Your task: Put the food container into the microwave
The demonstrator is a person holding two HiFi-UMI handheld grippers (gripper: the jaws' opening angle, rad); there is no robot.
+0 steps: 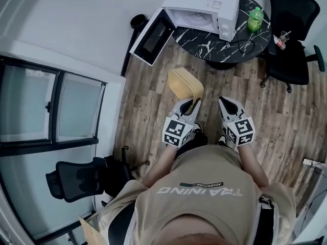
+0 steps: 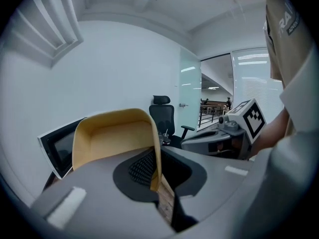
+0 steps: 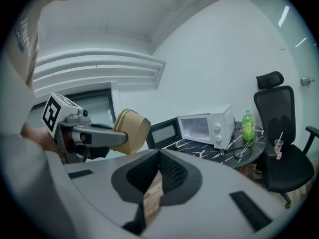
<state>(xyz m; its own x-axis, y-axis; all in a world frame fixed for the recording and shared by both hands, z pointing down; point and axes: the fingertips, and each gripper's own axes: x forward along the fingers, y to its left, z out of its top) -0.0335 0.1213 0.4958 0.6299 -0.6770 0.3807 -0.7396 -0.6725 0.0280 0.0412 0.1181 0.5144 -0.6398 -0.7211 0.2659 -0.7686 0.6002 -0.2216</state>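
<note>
The tan food container (image 1: 186,82) hangs just above the middle of the head view, over the wood-plank floor (image 1: 286,116), with its open side turned to the left of the frame. The left gripper (image 1: 192,106) has its jaws clamped on one side wall of the container; in the left gripper view that wall runs straight down into the narrow slot between the two dark pads. The right gripper (image 1: 223,102) sits just beside it to the right, apart from the container, and its own view shows its jaws brought together with nothing between them, only floor planks showing through the slit below the pads. Toward the top of the head view, well apart from the container, the white microwave (image 1: 204,5) stands on a round black marble-patterned table (image 1: 225,47). Its door (image 1: 152,37) is swung wide open to the left past the table's edge, and the cavity is lit and bare. A green bottle (image 1: 255,18) stands upright on the table just right of the microwave, and a dark cable (image 1: 246,44) loops across the tabletop in front of it. A black office chair (image 1: 294,34) occupies the upper right corner, with a small cup (image 1: 282,37) resting on its seat. A second black chair (image 1: 76,178) lies at the lower left, beside a dark-framed glass partition (image 1: 46,111).
</note>
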